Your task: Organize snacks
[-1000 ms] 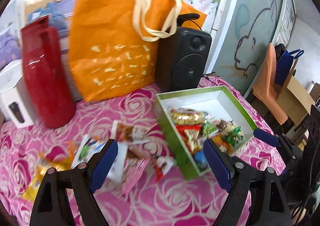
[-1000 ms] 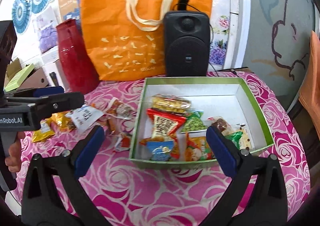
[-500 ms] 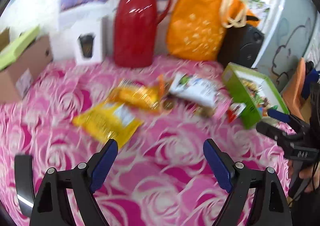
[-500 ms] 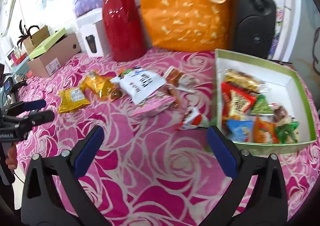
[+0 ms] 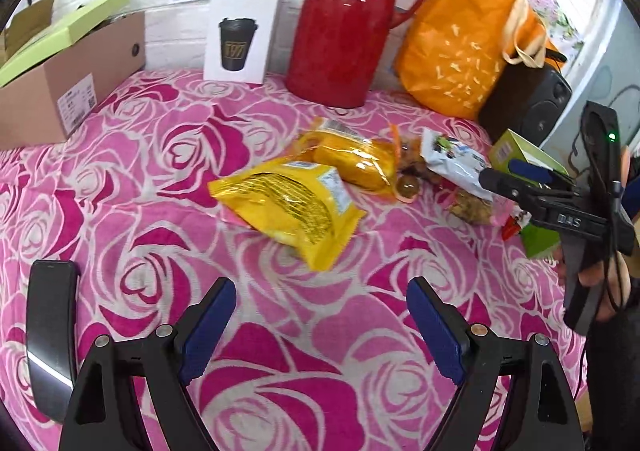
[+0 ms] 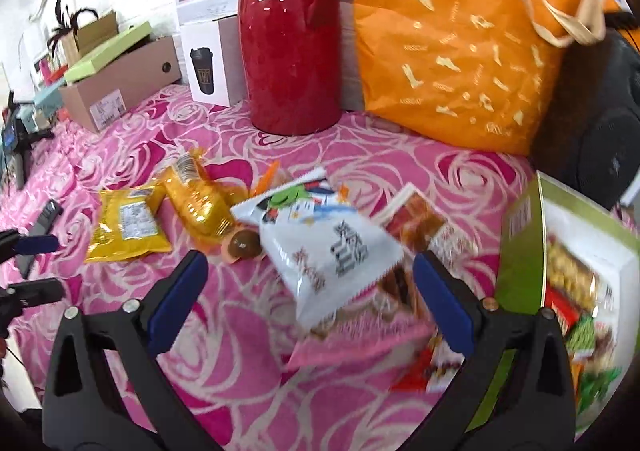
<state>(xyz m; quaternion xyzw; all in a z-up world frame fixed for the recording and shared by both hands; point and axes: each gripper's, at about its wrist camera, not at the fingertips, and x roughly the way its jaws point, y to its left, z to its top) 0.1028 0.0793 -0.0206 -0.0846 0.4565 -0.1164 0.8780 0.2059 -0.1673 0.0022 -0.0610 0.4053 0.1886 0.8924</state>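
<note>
- Left gripper: jaws wide, empty, lined up on flat yellow foil snack packet mid-table.
- Right gripper: wide, empty, straddling white crinkly plastic snack bag.
- Green-walled cardboard box at table's right edge, part filled; loose snacks likely go there.

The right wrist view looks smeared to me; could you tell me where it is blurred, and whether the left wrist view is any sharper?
Right wrist view: motion blur smears the green box and the white snack packet; the red jug shows window glare. Left wrist view: sharper, the yellow snack bag reads clearly, with fisheye bending at the edges.
</note>
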